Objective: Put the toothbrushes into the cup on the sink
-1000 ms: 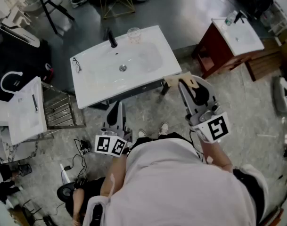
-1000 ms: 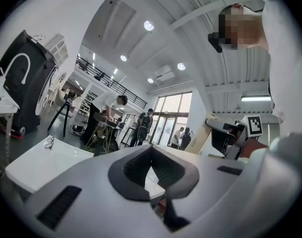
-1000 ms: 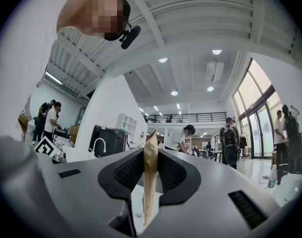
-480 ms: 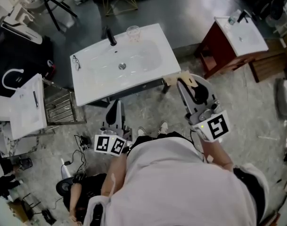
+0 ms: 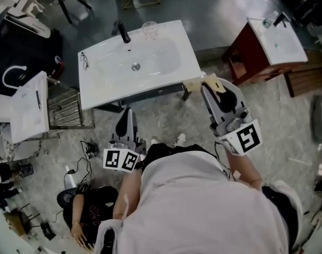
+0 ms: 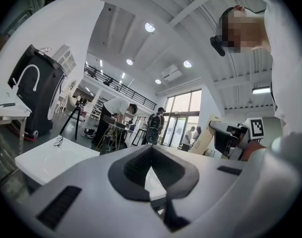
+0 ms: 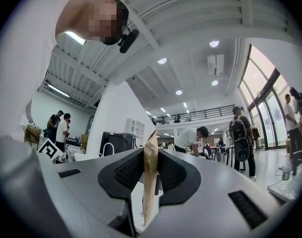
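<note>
Tan packet (image 7: 150,182): flat brown paper, standing on edge between the right gripper's pads; its contents cannot be made out.
Right gripper (image 5: 207,86): clamped on the packet, held at the sink's front right corner.
Left gripper (image 5: 126,119): jaw tips meet with nothing between them; it sits just in front of the sink's front edge, left of the middle.
Sink (image 5: 97,97): white basin on a stand, with a drain in the middle of the bowl.
Cup (image 5: 149,29): clear glass on the sink's back rim, just right of the black faucet (image 5: 121,32).
Glasses (image 5: 85,61): lying on the sink's left rim.
</note>
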Demonstrator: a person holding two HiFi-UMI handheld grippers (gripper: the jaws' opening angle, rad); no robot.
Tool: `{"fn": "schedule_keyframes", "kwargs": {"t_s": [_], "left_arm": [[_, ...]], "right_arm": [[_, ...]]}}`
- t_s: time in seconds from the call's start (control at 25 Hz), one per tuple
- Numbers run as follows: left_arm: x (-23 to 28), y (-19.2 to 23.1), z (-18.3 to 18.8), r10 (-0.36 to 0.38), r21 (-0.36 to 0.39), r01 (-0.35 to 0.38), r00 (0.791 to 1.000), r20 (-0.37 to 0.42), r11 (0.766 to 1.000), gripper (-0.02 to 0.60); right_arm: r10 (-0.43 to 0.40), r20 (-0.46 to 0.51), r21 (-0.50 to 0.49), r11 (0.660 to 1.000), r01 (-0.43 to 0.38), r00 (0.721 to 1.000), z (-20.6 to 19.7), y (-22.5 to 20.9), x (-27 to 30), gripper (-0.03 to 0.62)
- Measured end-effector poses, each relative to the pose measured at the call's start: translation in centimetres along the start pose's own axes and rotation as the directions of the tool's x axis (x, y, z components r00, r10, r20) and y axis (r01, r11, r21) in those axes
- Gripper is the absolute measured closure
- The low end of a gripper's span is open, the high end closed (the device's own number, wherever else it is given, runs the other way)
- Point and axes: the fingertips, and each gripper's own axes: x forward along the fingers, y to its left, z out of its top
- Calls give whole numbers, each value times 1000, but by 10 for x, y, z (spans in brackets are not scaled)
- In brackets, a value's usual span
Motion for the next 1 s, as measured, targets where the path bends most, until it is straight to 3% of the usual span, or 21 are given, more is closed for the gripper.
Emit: {"fn": "schedule_keyframes", "kwargs": {"t_s": [0.32,1.0], "left_arm": [[-16,8,-1,76,6,-76,997,13,997,578],[36,40,4,3,-25,-2,1000,14,1000,578]], "right_arm": [[70,23,9,997,-70,997,3,3,14,496],[9,7,-22,1000,-9,1000,-1,-14,51,496]]}}
